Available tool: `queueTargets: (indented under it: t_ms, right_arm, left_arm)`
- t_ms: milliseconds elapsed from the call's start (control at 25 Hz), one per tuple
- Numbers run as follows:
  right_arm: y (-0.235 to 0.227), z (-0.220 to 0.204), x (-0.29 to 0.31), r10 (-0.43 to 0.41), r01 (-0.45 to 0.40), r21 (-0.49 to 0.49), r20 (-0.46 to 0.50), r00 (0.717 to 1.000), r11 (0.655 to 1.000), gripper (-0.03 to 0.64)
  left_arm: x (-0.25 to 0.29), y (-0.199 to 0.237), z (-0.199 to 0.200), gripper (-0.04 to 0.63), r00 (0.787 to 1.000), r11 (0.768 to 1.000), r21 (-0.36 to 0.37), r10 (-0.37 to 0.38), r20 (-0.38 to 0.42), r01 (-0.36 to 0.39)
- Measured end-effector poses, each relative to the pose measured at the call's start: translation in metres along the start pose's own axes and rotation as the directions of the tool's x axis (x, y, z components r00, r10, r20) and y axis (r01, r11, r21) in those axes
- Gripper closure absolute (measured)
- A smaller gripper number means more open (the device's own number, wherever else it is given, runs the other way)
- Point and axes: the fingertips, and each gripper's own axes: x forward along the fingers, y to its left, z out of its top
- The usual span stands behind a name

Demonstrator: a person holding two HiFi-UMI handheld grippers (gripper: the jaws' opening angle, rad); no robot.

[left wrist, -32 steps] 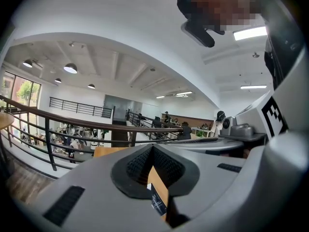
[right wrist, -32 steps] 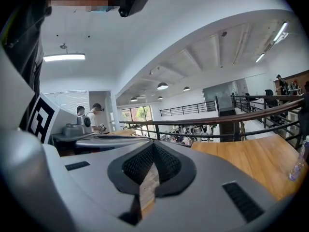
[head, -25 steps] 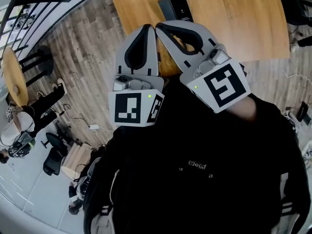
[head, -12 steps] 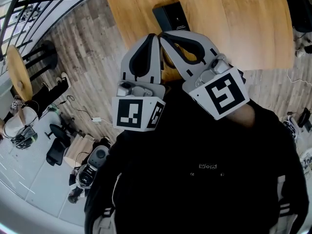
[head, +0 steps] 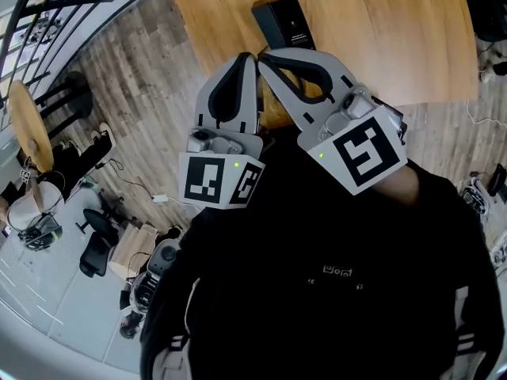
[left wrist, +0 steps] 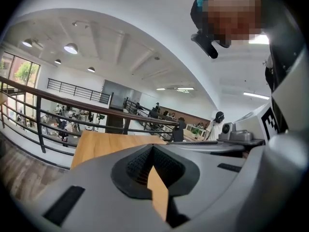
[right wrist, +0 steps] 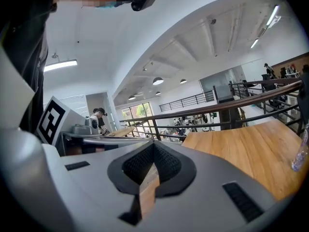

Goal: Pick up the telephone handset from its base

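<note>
The black telephone point(head: 283, 22) lies on the wooden table point(head: 380, 38), near its front edge, with the handset resting on its base. My left gripper point(head: 247, 57) and right gripper point(head: 262, 58) are held side by side close to the person's chest, tips almost touching each other, just short of the telephone. Both are shut with nothing in them. In the left gripper view the jaws meet at the left gripper point(left wrist: 152, 147) tip over the table point(left wrist: 99, 146). The right gripper point(right wrist: 153, 144) looks the same in its own view. Neither gripper view shows the telephone.
A black metal railing point(head: 71, 6) runs along the wood floor at the left. A small round wooden table point(head: 28, 125) and office chairs point(head: 93, 253) stand lower left. A clear bottle point(right wrist: 300, 153) stands at the table's far right. People work at desks in the background.
Both grippers have sunk a little, still side by side and shut. The telephone has not been touched.
</note>
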Motion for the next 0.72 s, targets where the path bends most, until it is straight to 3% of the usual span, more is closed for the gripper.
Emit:
queueTargets:
  t_ms: [160,720]
  right_arm:
    - [0.001,-0.001,0.001,-0.017,0.016,-0.043,-0.029,0.999,0.999,0.598]
    - [0.002,0.011,-0.003,-0.070,0.071,-0.058,0.015,0.997,0.996,0.598]
  left_arm:
    - [0.007,0.005,-0.002,0.594,1.000,1.000,-0.013,-0.003,-0.017,0.002]
    - [0.006,-0.001,-0.005,0.594,0.996,0.999,0.020,-0.042,-0.079,0.043]
